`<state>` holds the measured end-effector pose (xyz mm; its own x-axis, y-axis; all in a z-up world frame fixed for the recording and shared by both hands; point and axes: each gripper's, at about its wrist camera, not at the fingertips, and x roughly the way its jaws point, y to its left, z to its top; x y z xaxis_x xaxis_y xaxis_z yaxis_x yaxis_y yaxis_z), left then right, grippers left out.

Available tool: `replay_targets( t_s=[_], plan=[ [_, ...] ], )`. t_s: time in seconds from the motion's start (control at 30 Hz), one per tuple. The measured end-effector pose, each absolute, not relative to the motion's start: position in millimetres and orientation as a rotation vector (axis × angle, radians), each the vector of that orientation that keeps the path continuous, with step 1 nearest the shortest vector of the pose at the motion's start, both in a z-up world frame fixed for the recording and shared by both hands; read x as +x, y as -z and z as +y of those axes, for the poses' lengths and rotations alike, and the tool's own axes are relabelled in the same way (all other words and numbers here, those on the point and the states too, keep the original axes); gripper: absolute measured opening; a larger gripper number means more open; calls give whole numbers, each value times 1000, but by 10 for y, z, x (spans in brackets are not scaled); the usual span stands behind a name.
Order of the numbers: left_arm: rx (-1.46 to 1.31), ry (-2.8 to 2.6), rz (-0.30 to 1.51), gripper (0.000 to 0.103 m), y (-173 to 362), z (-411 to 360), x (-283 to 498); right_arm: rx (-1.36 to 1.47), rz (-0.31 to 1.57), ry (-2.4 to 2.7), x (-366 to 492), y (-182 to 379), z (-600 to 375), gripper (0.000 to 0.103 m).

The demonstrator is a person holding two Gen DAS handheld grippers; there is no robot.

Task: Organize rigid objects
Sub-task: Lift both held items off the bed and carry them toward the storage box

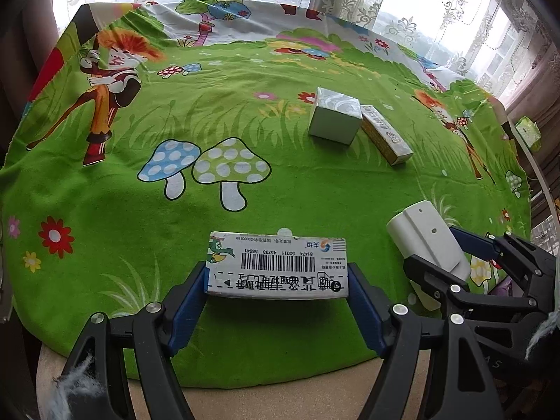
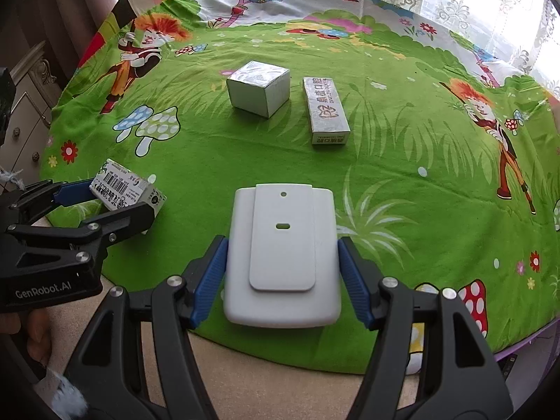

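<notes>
Two grippers, each loaded. Left gripper: jaws wide, blue pads pressed on the short ends of a barcode box, so the box's long axis runs across the jaws, left-right in the left wrist view; barcode face up, print upside down to the camera. Box sits near the front edge of the cloth; lifted or resting, I cannot tell.

Right gripper: jaws about half open, pads on the long sides of a white case. Its long axis points forward along the fingers, toward the window; raised plate with hole and slot faces up. Case is also over the front edge of the cloth, to the right of the barcode box and apart from it.

Further out, mid-cloth: a grey cube and a long carton, just beside each other, not touching. Carton's long axis runs near-to-far, short end toward the grippers.

Step, by judgement: transport, both items gripped and on the way to the group of two.

Next move calls for: carry both forward, set each down beside the cube and carton. The barcode box would need a quarter turn if it is to lie parallel to the carton; the case is already aligned. Release only once seated flat.
</notes>
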<state>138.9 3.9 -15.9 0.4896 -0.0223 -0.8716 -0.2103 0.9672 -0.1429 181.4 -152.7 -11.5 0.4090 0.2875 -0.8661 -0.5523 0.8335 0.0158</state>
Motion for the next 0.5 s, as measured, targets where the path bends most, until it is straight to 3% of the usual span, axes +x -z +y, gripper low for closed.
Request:
replay_targets(
  t_s=[0.5],
  plan=[
    [-222,-148,1051,77,149,2,1313,-303,1006,-517,1756,107,-1558,67]
  ],
)
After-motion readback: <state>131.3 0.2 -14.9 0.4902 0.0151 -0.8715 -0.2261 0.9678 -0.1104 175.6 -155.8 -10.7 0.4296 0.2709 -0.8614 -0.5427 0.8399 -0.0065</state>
